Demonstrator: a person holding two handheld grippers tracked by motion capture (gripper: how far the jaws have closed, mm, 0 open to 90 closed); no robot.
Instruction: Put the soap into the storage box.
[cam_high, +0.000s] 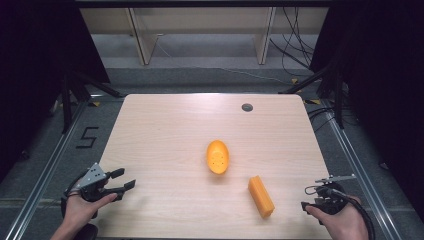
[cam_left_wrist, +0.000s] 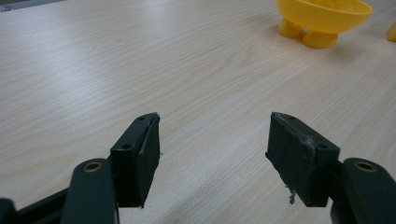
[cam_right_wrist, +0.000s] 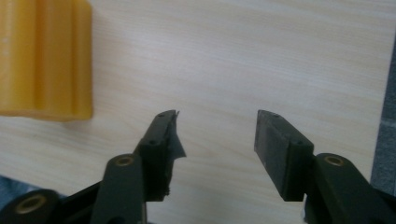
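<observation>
Where the table (cam_high: 165, 130) stands, a pale wood-grain top with rounded corners rests on grey carpet, and a small grey disc (cam_high: 247, 107) is set into its far edge. Black curtains flank both sides. Behind the table are pale wooden panels and loose black cables (cam_high: 292, 47). A "5" (cam_high: 88, 137) is marked on the floor to the left.

An orange dish (cam_high: 218, 156) with small holes sits near the table's centre; the left gripper view shows it standing on short feet. An orange ridged block (cam_high: 261, 196) lies near it, toward the right front, apart from it.

The left gripper (cam_high: 125, 182) is held at the front-left corner, jaws spread and empty. The right gripper (cam_right_wrist: 215, 133) is held at the front-right edge, jaws spread over bare wood beside the block.
</observation>
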